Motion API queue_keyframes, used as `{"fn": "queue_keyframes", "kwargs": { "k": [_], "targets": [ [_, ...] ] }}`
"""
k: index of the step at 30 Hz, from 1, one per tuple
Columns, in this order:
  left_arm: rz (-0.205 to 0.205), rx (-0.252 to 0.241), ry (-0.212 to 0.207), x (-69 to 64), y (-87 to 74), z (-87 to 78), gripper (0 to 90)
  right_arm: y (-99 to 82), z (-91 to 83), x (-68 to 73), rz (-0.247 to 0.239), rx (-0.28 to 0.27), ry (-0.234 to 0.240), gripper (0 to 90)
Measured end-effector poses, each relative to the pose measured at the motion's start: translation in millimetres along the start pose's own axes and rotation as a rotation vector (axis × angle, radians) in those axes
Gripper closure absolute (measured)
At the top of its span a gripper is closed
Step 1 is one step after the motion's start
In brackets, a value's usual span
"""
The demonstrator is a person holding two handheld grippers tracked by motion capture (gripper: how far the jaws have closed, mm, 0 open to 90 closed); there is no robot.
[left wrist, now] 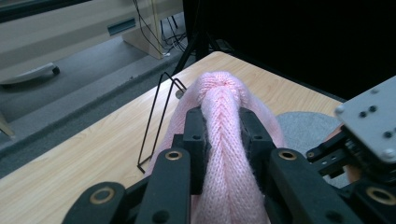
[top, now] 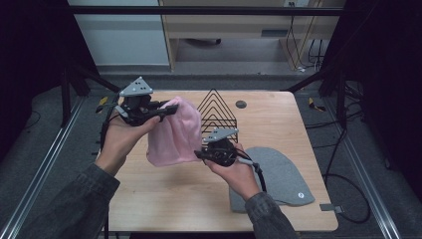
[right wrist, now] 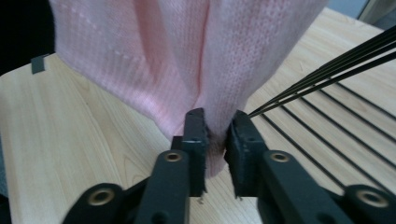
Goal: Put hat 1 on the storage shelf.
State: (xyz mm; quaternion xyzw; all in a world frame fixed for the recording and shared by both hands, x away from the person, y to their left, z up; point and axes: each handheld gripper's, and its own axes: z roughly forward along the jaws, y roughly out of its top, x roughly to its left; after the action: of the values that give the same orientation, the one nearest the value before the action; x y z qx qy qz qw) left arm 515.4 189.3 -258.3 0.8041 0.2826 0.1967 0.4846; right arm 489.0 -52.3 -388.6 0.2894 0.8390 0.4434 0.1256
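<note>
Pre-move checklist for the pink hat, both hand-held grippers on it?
1. Left hand-held gripper shut on pink knit hat: ok.
2. Right hand-held gripper shut on the hat's lower edge: ok.
3. Hat lifted off the table: ok.
4. Hat apart from the black wire rack: cannot tell, they overlap.
5. Grey hat lying flat, away from the pink one: ok.

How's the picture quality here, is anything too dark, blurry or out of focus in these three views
High view: dim, its sides near black, yet the pink knit hat and grey hat read clearly. Left gripper view: the hat's knit between the left gripper is sharp, the background is soft, the upper right black. Right gripper view: the right gripper is crisp, the black wire rack slightly blurred.
</note>
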Motion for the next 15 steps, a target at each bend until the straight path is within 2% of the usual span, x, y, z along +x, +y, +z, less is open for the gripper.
{"fn": "queue_keyframes", "kwargs": {
  "k": [2, 7, 8, 15],
  "targets": [
    [0.010, -0.003, -0.002, 2.1, 2.6, -2.1, 75.2, 3.5, -9.7, -1.4, -0.019, 0.006, 0.009, 81.2],
    [0.015, -0.015, -0.003, 5.0, 9.8, -7.1, 75.1, 11.2, -21.6, -2.7, -0.050, 0.006, 0.020, 81.4],
    [0.010, -0.031, -0.008, 5.2, 11.7, -8.9, 75.1, 14.0, -26.5, -3.3, -0.062, -0.001, 0.022, 81.8],
    [0.036, -0.040, -0.020, 10.9, 20.0, -13.4, 74.8, 24.2, -40.2, -11.9, -0.086, -0.001, 0.038, 82.4]
  ]
}}
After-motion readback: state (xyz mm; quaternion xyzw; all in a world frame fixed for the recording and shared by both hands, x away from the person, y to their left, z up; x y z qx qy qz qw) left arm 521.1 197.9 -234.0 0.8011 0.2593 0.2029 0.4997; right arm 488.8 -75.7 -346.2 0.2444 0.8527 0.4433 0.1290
